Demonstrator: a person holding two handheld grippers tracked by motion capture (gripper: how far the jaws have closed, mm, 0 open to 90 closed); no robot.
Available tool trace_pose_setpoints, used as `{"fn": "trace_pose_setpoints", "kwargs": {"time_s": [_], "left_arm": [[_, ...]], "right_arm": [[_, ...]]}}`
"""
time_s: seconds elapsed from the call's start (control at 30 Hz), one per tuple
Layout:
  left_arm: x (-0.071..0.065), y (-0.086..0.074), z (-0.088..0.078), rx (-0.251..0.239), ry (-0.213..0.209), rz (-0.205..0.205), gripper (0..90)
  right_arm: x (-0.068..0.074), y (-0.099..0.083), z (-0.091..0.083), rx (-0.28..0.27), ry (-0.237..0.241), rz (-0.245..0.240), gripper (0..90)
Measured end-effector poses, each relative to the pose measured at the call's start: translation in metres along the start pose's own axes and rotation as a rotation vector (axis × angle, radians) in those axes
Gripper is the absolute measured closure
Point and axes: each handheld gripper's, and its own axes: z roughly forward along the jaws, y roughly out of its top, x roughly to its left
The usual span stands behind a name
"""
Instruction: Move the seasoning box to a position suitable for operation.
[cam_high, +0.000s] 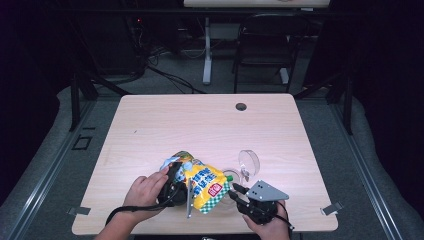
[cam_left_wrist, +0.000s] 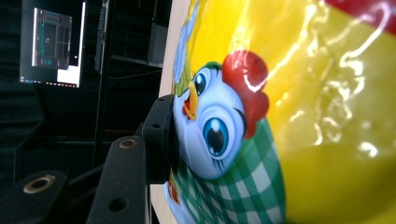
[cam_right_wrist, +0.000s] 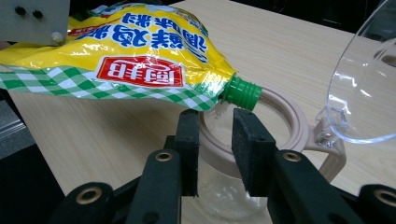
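Yellow foil, printed with a cartoon chicken and a green check band, makes up the spouted pouch (cam_high: 204, 186), which is held tilted above the table (cam_high: 210, 125) near the middle of its near edge. The left gripper (cam_high: 176, 181) clamps the pouch by its upper body: in the left gripper view one black pad presses flat against the chicken print (cam_left_wrist: 212, 135), and the foil bulges around it. The green screw cap (cam_right_wrist: 241, 93) points down and sideways, directly above the beige rim (cam_right_wrist: 285, 114) of the clear jar (cam_high: 234, 176), whose hinged transparent lid (cam_high: 248, 162) stands flipped open on the side away from the pouch. The right gripper (cam_high: 239, 192) sits just short of the cap, jaws part-open with nothing between the pads; they stand below the cap and in front of the jar rim, touching neither. The step in hand appears to be uncapping the pouch over the jar, prior to pouring. The next move calls for raising the right gripper slightly so both pads bracket the ribbed cap, closing firmly, then twisting while the left gripper holds the pouch steady. Excess squeeze from the left jaws could force contents out once the cap loosens, so grip pressure there should be kept moderate.
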Motion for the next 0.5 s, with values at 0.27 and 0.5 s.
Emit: {"fn": "trace_pose_setpoints", "kwargs": {"time_s": [0.27,0.5], "left_arm": [[-0.0004,0.0016,-0.0001,0.005,-0.005,0.007,54.5],[-0.0002,0.0027,-0.0004,0.002,-0.005,0.012,54.5]], "right_arm": [[0.0035,0.0016,0.0043,0.004,-0.009,-0.030,71.5],[0.0048,0.0022,0.0077,0.005,-0.015,-0.038,71.2]]}}
